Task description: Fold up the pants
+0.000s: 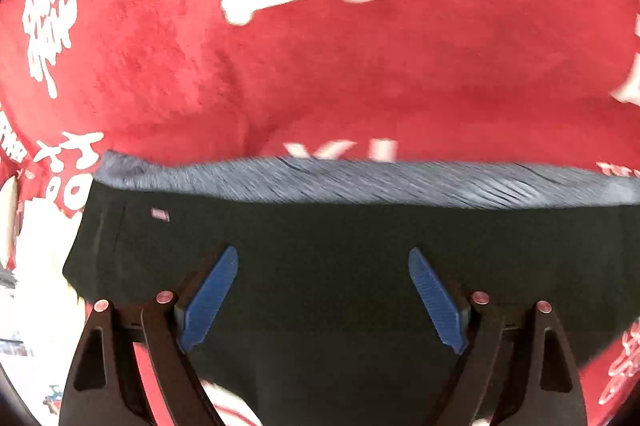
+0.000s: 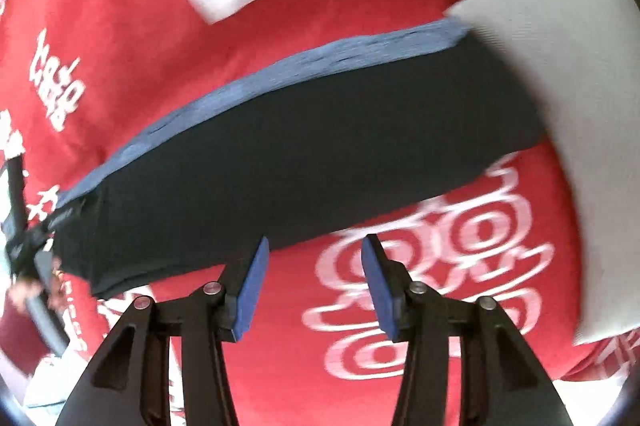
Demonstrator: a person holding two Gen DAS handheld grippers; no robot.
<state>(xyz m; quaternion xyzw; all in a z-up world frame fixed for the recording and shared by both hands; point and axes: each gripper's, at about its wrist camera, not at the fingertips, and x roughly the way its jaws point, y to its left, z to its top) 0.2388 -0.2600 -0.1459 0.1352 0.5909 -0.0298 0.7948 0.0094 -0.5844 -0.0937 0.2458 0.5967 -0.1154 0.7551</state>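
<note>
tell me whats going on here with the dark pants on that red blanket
A person is working with two handheld grippers over dark navy pants with a lighter blue-grey waistband, laid on a red plush blanket with white lettering. Neither gripper holds anything: the left gripper is wide open above the pants, and the right gripper is open over bare blanket beside the pants' edge. A white pillow lies at one end of the pants.

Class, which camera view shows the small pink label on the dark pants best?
The left wrist view: the small pink label sits clearly on the dark pants below the blue-grey waistband. The right wrist view shows the pants, but no label.
</note>
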